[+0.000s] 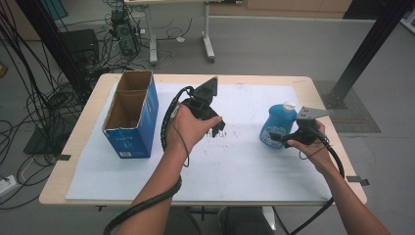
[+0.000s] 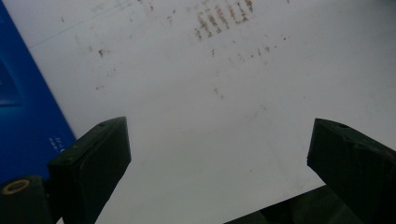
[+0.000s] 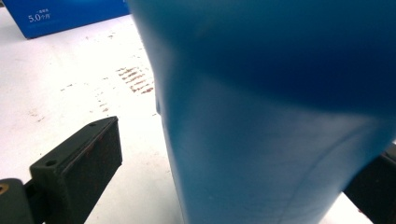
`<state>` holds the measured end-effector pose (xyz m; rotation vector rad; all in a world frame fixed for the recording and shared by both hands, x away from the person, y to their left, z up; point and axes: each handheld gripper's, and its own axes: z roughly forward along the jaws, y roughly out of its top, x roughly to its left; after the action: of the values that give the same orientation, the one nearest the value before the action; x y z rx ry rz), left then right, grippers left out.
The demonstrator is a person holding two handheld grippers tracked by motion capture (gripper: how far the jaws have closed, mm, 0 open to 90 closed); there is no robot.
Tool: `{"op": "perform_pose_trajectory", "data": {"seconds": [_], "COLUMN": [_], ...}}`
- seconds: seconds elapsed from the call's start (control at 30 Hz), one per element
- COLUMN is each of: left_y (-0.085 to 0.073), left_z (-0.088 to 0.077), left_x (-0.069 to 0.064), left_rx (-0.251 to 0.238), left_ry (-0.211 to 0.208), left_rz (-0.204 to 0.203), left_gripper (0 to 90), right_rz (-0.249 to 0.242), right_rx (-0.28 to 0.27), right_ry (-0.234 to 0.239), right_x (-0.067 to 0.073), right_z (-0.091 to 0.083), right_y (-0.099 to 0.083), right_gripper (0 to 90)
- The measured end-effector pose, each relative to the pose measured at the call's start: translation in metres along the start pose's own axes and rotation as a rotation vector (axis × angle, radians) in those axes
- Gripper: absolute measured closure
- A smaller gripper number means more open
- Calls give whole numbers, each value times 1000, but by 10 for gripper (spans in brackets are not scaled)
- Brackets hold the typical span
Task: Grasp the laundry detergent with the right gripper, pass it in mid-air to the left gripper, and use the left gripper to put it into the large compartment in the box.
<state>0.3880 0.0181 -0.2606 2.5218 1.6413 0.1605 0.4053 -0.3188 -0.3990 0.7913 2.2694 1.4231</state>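
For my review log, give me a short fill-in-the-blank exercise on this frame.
1. The right claw has its jaws around the blue ____.
2. The left claw is wide open with ____ between its jaws.
3. The cardboard box stands open at the ____.

Missing words: bottle; nothing; top

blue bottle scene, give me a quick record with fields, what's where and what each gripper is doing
bottle: blue bottle with a white cap, upright on the white mat, right side
right gripper: right gripper open, fingers on either side of the bottle, left one clearly apart from it; no grip yet
left gripper: left gripper open, nothing between its fingers, over the mat's middle
box: open blue cardboard box, two compartments, left side
likely next move: closing on the bottle
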Motion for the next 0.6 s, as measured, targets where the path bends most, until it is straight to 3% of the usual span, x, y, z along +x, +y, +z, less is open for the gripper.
{"op": "perform_pose_trajectory", "data": {"seconds": [0.6], "left_y": [1], "left_z": [-1], "left_x": [-1], "left_rx": [-5], "left_ry": [-1], "left_rz": [3], "left_gripper": [65], "right_rz": [-3], "right_rx": [1], "right_ry": [4], "right_x": [0], "right_z": [2], "right_y": [0], "right_gripper": [24]}}
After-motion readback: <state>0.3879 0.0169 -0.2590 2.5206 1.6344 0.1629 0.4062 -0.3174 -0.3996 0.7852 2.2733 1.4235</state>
